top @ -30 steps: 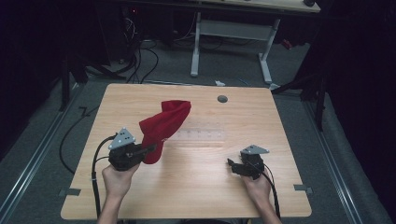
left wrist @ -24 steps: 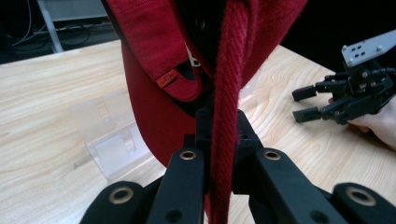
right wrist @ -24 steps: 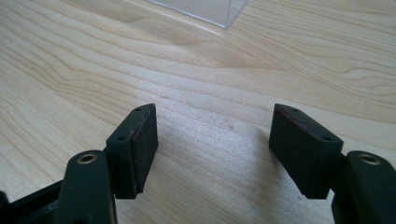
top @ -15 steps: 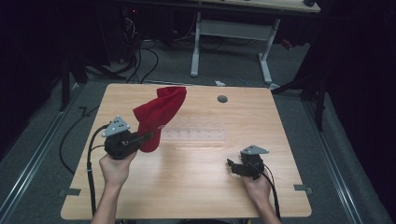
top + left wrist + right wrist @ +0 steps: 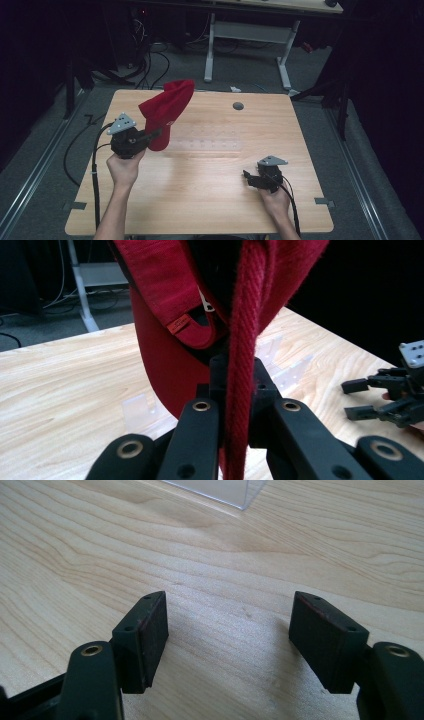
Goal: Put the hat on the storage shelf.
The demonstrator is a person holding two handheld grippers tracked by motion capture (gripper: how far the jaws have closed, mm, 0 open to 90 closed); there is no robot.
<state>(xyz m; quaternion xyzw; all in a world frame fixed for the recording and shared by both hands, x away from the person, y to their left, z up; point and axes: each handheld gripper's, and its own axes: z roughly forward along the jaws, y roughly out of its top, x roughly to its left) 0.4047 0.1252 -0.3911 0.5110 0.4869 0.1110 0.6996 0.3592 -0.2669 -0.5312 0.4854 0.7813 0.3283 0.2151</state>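
A red cap (image 5: pixel 167 111) hangs in the air above the left half of the wooden table (image 5: pixel 210 200). My left gripper (image 5: pixel 158 134) is shut on its lower edge. In the left gripper view the cap (image 5: pixel 165 355) fills the top, and a thick red seam runs down between the closed jaws of the left gripper (image 5: pixel 237 377). My right gripper (image 5: pixel 247 178) rests low at the front right, open, with bare wood between its jaws (image 5: pixel 227 635). It also appears at the right of the left gripper view (image 5: pixel 361 400).
A clear plastic rack (image 5: pixel 210 145) lies on the middle of the table, just right of the cap; its corner shows ahead of the right gripper (image 5: pixel 225 490). A grey round plug (image 5: pixel 238 106) sits near the far edge. Cables (image 5: pixel 75 150) trail off the left side.
My left gripper has lifted the red cap higher and carried it left and farther from the person. The right gripper has stayed put.
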